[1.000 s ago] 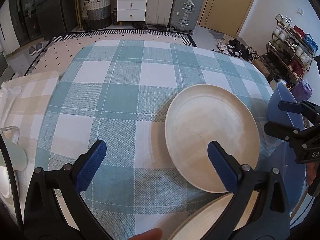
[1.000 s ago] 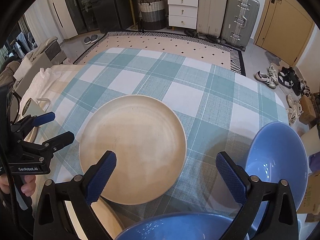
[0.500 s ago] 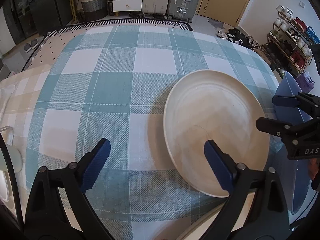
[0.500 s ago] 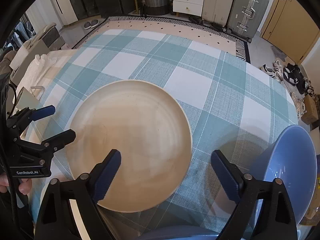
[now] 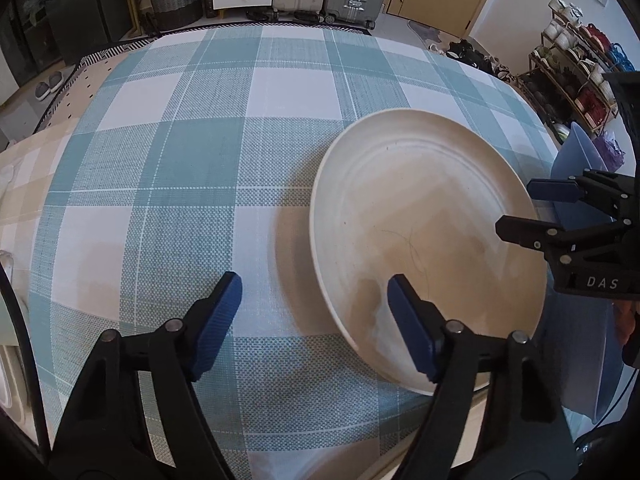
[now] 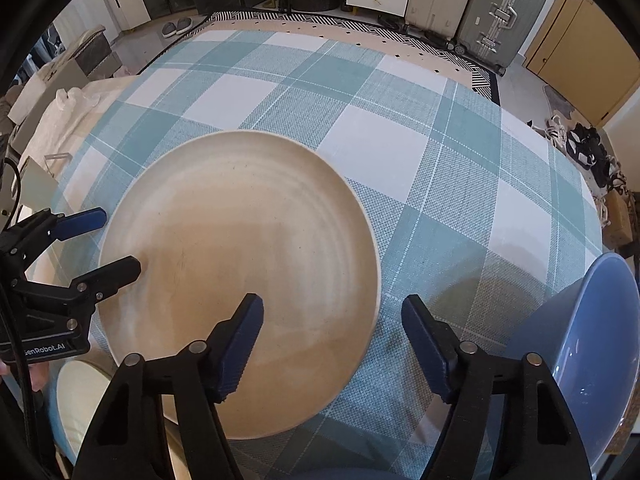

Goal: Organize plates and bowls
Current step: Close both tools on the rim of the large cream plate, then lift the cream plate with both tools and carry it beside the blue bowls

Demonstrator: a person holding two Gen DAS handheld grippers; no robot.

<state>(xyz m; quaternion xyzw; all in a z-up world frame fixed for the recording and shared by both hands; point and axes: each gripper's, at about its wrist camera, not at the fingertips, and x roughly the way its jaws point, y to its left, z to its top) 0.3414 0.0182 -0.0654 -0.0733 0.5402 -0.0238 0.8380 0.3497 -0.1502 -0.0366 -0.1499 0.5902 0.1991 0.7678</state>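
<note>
Both the left gripper point(image 5: 314, 308) and right gripper point(image 6: 332, 330) are straddling opposite rims of a cream plate point(image 5: 424, 236). Their jaws are closing, not yet pressing it.

The blue bowl point(image 6: 592, 356) right of the plate point(image 6: 236, 276) runs off the picture's edge. A second cream dish point(image 6: 80, 392) below the plate's left side lies partly under it and behind the left gripper point(image 6: 116, 240). The plate's near rim sits behind gripper fingers.
</note>
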